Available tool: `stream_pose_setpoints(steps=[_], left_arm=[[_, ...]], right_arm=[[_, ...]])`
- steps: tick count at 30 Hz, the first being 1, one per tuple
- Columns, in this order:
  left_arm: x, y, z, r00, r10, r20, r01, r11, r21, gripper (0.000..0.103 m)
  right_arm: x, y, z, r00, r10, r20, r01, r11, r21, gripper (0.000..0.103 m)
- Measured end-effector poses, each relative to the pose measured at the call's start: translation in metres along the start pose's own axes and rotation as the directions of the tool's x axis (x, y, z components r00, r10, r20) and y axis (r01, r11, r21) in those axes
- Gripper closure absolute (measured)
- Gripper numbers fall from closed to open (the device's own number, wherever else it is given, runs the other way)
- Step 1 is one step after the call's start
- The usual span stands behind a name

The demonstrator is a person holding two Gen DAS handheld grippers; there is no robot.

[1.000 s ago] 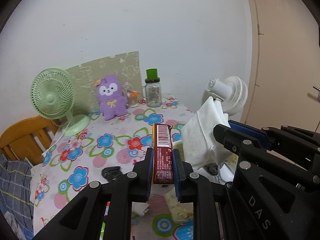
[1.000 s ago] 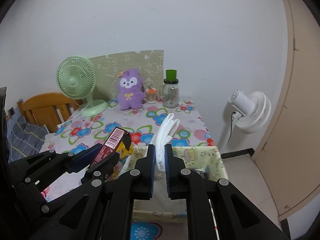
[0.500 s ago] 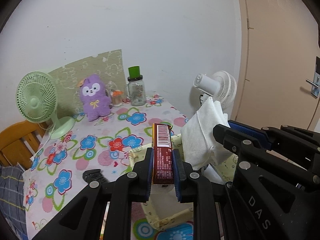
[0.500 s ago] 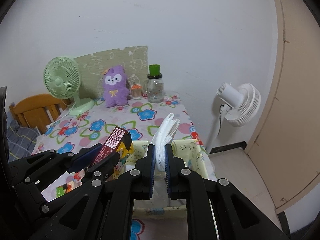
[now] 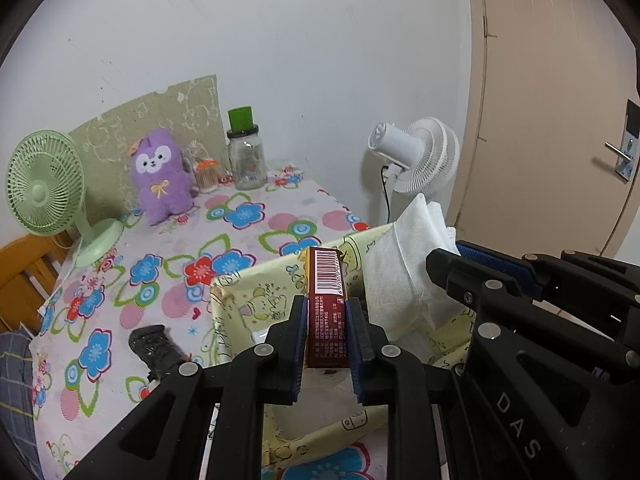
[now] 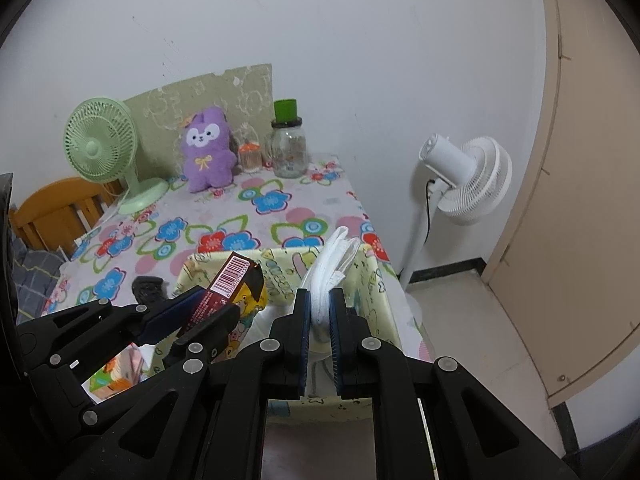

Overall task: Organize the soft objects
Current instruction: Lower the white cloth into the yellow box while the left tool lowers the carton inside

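The left hand-held gripper point(image 5: 326, 330) is clenched on a slim maroon packet point(image 5: 325, 304) with a barcode at its top end, holding it upright between the blue pads. The right hand-held gripper point(image 6: 320, 312) grips a folded white soft pad point(image 6: 328, 268), which stands on edge between its fingers; in the left wrist view the same pad shows at 3 o'clock from the packet. Both held things hang over a pale yellow fabric box point(image 6: 372, 280) printed with cartoon figures, which sits at the near right corner of the table point(image 5: 168, 264), at about 6 o'clock on its flowered cloth.

Far across the table, at 12 o'clock, a purple plush toy point(image 6: 208, 148) sits upright against a greenish board point(image 6: 208, 92) leaning on the wall. At 11 o'clock stands a green desk fan point(image 6: 104, 148); at 1 o'clock from the plush, a glass jar point(image 6: 288, 148) with a green cap. A white floor fan point(image 6: 468, 176) stands off the table at 3 o'clock, beside a beige door point(image 5: 560, 120).
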State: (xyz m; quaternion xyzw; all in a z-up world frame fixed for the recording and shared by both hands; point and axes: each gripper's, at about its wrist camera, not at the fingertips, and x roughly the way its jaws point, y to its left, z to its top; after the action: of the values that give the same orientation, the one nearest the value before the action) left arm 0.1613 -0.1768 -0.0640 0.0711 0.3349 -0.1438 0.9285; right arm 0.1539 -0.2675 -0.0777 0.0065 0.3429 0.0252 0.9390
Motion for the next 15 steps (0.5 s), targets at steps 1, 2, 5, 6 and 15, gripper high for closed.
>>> stream_pose_setpoints(steps=[1,2,5,6,15], left_arm=[[0.003,-0.001,-0.001,1.0,-0.001,-0.007,0.001,1.0,0.0,0.085],[0.005,0.0,-0.002,1.0,-0.002,-0.013,0.002,1.0,0.0,0.085],[0.012,-0.001,-0.004,0.999,-0.002,-0.032,0.002,1.0,0.001,0.084],[0.014,-0.002,-0.006,0.999,0.001,-0.04,-0.001,1.0,0.002,0.083],[0.033,-0.004,-0.017,0.995,0.035,-0.093,-0.033,0.999,0.026,0.039]], right_arm=[[0.003,0.0,-0.001,1.0,0.0,-0.006,0.0,1.0,0.001,0.091],[0.006,-0.001,-0.003,1.0,0.001,-0.016,-0.001,1.0,0.003,0.091],[0.015,-0.002,-0.007,0.999,0.0,-0.046,0.0,1.0,0.007,0.091],[0.018,-0.002,-0.01,0.998,0.0,-0.056,0.0,1.0,0.009,0.091],[0.04,-0.006,-0.021,0.992,-0.019,-0.127,0.023,0.999,0.028,0.076]])
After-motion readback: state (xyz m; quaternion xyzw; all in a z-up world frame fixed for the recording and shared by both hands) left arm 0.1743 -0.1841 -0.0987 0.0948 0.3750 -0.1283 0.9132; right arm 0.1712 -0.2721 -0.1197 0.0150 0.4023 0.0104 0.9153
